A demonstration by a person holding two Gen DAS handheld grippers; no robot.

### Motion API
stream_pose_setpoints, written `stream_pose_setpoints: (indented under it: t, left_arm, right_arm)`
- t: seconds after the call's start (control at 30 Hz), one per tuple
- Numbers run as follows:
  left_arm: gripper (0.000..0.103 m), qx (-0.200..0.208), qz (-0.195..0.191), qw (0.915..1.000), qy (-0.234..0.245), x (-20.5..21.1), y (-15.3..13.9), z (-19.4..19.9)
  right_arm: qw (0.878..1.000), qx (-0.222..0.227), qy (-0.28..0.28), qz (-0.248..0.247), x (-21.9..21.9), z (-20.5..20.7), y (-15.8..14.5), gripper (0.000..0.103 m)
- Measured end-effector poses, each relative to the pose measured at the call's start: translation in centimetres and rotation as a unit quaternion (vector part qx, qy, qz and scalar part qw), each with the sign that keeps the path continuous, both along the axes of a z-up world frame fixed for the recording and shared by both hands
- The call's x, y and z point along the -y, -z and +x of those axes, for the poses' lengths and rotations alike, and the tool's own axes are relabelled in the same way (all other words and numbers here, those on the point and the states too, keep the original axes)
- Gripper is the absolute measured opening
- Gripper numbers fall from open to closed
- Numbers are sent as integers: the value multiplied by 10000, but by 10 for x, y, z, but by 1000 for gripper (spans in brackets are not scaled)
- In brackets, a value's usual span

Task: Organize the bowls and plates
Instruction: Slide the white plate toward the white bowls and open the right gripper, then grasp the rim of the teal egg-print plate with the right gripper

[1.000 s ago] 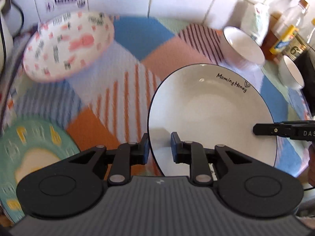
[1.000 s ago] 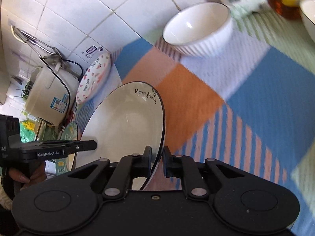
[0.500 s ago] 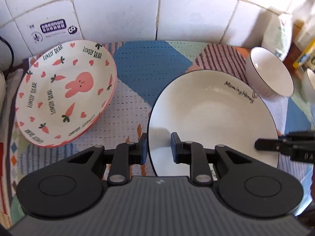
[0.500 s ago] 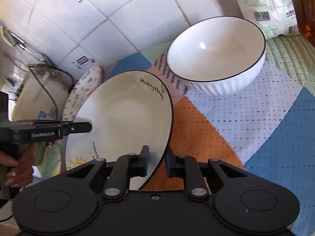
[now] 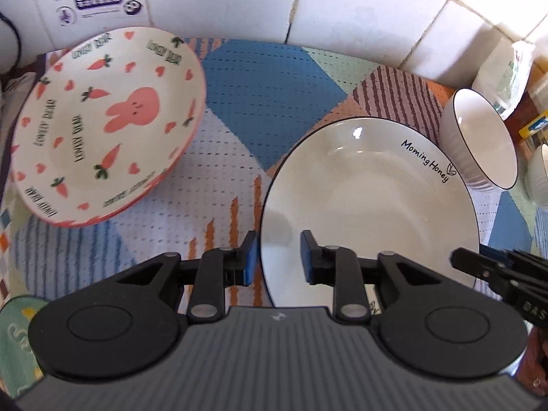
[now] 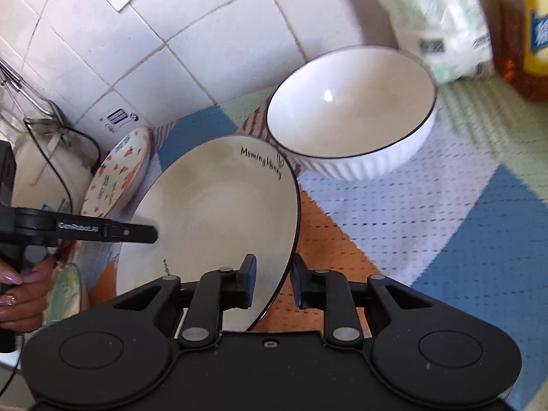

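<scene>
Between each tool's opening, unclamped jaws, left tool (image 5: 278, 257) and right tool (image 6: 272, 281), sits the white plate (image 5: 370, 198) rim.

plates: 3 showing – white plate (image 5: 370, 205), rabbit plate (image 5: 102, 120), green plate (image 5: 17, 335)
bowls: 2 sitting at mat's right edge – ribbed bowl (image 6: 352, 116), second bowl (image 5: 539, 174)
grippers: 2 – left gripper (image 5: 278, 257), right gripper (image 6: 272, 282)

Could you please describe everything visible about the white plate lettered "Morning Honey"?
The Morning Honey plate looks like glossy white ceramic, round, shallow, dark-rimmed, empty. It sits on the patchwork mat, beside the ribbed white bowl. The left gripper and right gripper straddle opposite rim edges, jaws opening, pads no longer pressing.
</scene>
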State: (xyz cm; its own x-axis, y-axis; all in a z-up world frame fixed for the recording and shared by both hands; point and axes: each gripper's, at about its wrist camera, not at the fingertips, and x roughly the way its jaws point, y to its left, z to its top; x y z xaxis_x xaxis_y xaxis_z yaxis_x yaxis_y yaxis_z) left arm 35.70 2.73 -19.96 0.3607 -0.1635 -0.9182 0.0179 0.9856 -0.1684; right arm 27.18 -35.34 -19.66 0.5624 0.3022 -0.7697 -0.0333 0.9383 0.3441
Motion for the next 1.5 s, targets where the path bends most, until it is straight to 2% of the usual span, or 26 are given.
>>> stream_pose_setpoints:
  t: [0.1, 0.2, 0.3, 0.4, 0.53, 0.63, 0.77, 0.87, 1.0, 1.2, 1.4, 1.5]
  left_arm:
    - [28, 11, 200, 9997, 109, -1, -11, -13]
    - [33, 129, 317, 9987, 377, -2, -24, -31]
    - [35, -37, 753, 9945, 721, -1, -32, -44]
    - [36, 2, 642, 9929, 999, -5, -41, -62]
    - [37, 122, 699, 9889, 1307, -15, -56, -84]
    - [42, 177, 607, 9872, 1466, -30, -68, -100]
    - [48, 339, 885, 9844, 1484, -61, -80, -117]
    - [49, 373, 808, 9843, 1526, -91, -88, -132]
    - [51, 437, 750, 9823, 1662, -123, -94, -155]
    - [53, 413, 767, 9808, 1745, -159, -86, -180]
    - [59, 371, 889, 9840, 1501, -192, -77, -192]
    - [63, 540, 1012, 9827, 1452, -202, -73, -195]
  right_arm:
    - [9997, 170, 191, -38, -4, -17, -13, 38]
    - [9986, 362, 376, -20, -8, -37, -27, 39]
    - [9969, 577, 526, -31, -19, -57, -40, 44]
    - [9943, 806, 700, 13, -32, -77, -51, 55]
    - [9910, 1009, 872, -86, -56, -100, -69, 59]
    - [9877, 1166, 1014, -234, -74, -119, -82, 61]
    - [9836, 1342, 1137, -406, -104, -145, -97, 63]
    - [9807, 1465, 1189, -504, -129, -164, -106, 64]
    - [9753, 1586, 1371, -692, -162, -187, -109, 66]
    - [9698, 1662, 1594, -801, -204, -211, -98, 69]
    - [9713, 1724, 1278, -1025, -243, -218, -92, 69]
    - [9688, 1860, 1215, -1100, -256, -216, -89, 69]
